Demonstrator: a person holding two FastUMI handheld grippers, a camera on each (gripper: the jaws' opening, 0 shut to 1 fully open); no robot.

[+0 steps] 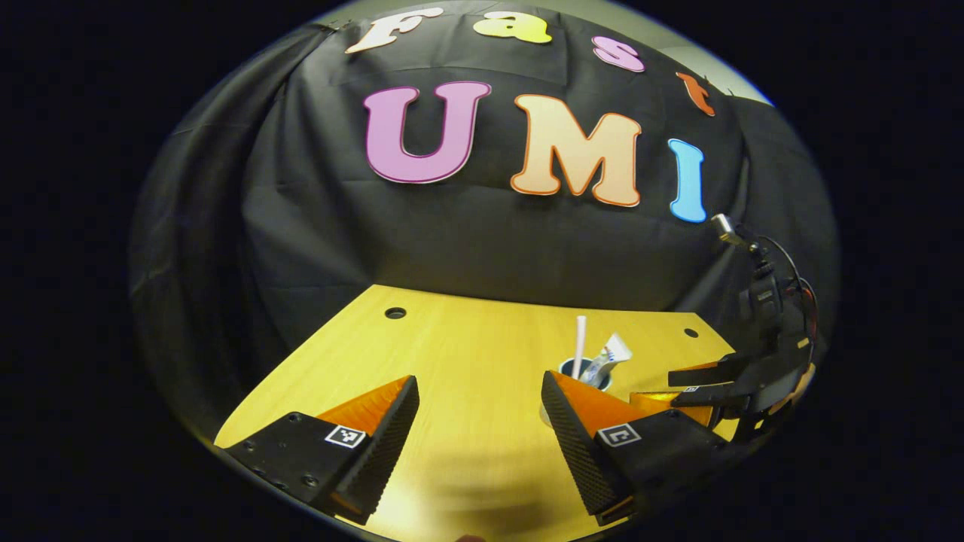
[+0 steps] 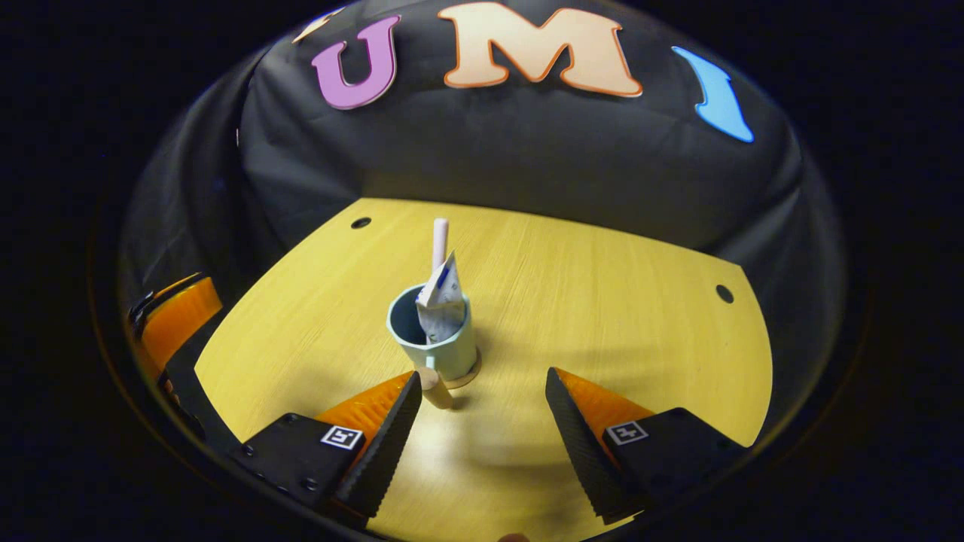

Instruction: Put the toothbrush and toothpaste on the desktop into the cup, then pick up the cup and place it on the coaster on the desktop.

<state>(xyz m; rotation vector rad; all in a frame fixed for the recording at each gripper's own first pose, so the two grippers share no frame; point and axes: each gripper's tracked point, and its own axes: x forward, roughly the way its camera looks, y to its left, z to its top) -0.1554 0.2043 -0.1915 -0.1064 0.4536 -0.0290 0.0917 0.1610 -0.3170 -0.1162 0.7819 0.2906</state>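
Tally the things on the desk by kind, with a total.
Cup: 1
Toothbrush: 1, standing in the cup
Toothpaste tube: 1, in the cup
Coaster: 1, under the cup
Total: 4

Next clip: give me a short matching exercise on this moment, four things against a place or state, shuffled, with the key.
Things:
1. toothbrush
2. toothpaste
3. cup
4. right gripper

Places or states:
A. pale teal, standing on the coaster
B. open, holding nothing, apart from the cup
C. pink handle sticking up out of the cup
D. crumpled white and blue tube leaning inside the cup

Pairs: 1-C, 2-D, 3-A, 4-B
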